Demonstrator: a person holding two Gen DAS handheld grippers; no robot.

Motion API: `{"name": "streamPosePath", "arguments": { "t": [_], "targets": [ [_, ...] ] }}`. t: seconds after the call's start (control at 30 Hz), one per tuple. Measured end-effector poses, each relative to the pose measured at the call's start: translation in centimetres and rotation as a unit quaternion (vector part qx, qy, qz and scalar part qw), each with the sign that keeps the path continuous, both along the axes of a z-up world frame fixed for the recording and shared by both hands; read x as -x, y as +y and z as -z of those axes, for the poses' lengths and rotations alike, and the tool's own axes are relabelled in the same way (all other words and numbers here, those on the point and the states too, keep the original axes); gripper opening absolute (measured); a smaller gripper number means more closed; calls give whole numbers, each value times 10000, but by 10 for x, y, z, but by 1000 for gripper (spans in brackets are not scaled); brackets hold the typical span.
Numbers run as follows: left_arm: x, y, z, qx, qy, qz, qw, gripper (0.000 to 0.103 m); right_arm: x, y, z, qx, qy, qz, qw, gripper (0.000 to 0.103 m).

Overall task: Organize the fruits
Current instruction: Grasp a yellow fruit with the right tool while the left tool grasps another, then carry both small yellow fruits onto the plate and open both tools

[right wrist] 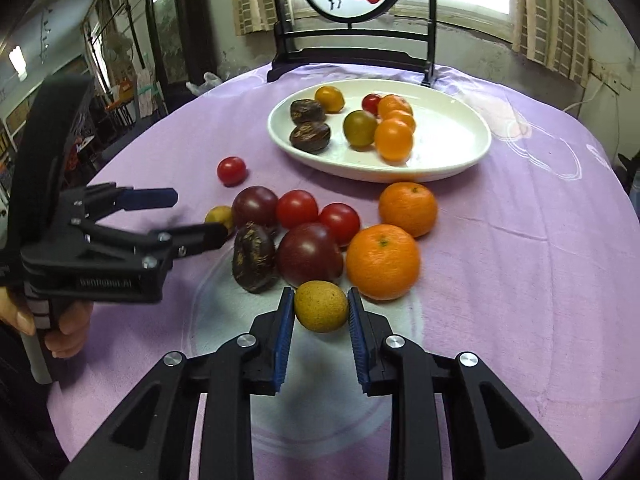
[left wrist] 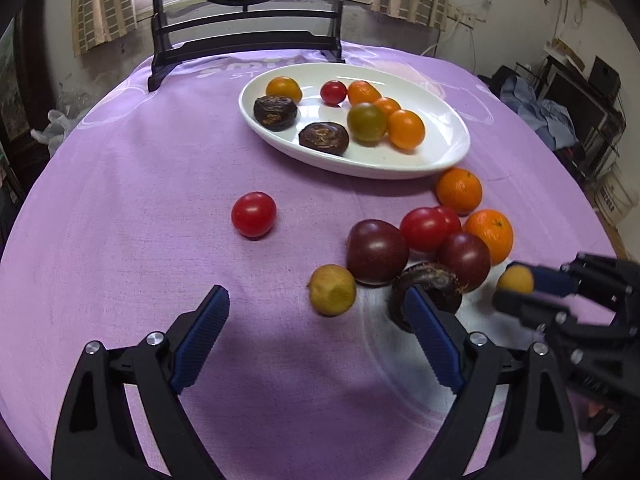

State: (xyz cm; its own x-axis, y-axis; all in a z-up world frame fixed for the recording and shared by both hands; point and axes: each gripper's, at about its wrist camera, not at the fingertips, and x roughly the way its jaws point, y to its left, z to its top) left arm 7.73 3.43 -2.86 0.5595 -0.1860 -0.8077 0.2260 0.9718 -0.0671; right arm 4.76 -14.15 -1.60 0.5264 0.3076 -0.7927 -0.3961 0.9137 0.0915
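The right gripper point(right wrist: 321, 304) is clenched on a small yellow fruit point(right wrist: 321, 306), both blue pads pressed against its sides; the fruit sits low over the purple cloth point(right wrist: 520, 280). Directly ahead of the fingertips a dark plum point(right wrist: 310, 254) is seen, with a wrinkled brown fruit point(right wrist: 254, 258) ahead to the left and an orange point(right wrist: 383, 262) ahead to the right, all close to the held fruit. Further ahead lie two red tomatoes point(right wrist: 297, 208), a second plum point(right wrist: 255, 205) and a second orange point(right wrist: 408, 209). A lone tomato point(right wrist: 231, 170) is set apart, further ahead and left. The white dish point(right wrist: 460, 152) stands well beyond the pile and holds several small fruits already. The left gripper point(left wrist: 316, 304) is released, jaws wide, with nothing pressed by the pads. A second yellow fruit point(left wrist: 332, 290) lies on the cloth just beyond its open jaws, nearer the right finger; contact cannot be told. The brown fruit is partly covered by that right finger point(left wrist: 430, 338). A hand point(right wrist: 66, 330) is seen on the left gripper's handle.
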Motion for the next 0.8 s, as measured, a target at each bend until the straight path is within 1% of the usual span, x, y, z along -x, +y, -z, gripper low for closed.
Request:
{"name": "streamPosePath", "arguments": {
  "t": [0.1,0.2,0.27,0.33,0.37,0.4,0.5,0.57,0.6,0.67,0.7,0.73,0.8],
  "targets": [
    [-1,-3,5,-128,35,73,9999,87,-2,-5,-1,-74,46,46,10000,27],
    [-2,-4,10,-169,107,118,9997,87,-1,-5,-3,-121,18,4,9999,27],
    [-3,-3,10,-119,92,148,9998,83,1,-5,-5,-146,-14,-33,9999,27],
    [-5,-3,14,-193,145,136,9996,68,2,-5,-6,-153,-32,-44,9999,27],
    [-7,-3,16,-233,210,127,9994,66,2,-5,-6,-160,-32,-35,9999,27],
    [-7,-3,16,-242,168,127,9995,66,1,-6,-7,-169,-28,-23,9999,27],
    [-9,0,16,-157,162,101,9997,66,1,-8,-7,-186,-26,7,9998,27],
    [-11,-2,18,-214,101,74,9997,66,2,-8,-7,-196,-21,2,9998,27],
    [-11,-5,19,-279,40,69,9996,63,2,-7,-7,-188,-25,-8,9998,27],
    [-10,-9,18,-321,-76,152,9993,53,3,-6,-7,-179,-34,-31,9998,27],
    [-9,-11,17,-288,-114,214,9993,35,3,-6,-7,-179,-45,-31,9998,27],
    [-9,-11,16,-220,-113,264,9993,27,3,-6,-8,-178,-61,-24,9998,27],
    [-8,-10,15,-101,-64,244,9996,26,4,-7,-10,-205,-111,-7,9997,27]
  ]
}}
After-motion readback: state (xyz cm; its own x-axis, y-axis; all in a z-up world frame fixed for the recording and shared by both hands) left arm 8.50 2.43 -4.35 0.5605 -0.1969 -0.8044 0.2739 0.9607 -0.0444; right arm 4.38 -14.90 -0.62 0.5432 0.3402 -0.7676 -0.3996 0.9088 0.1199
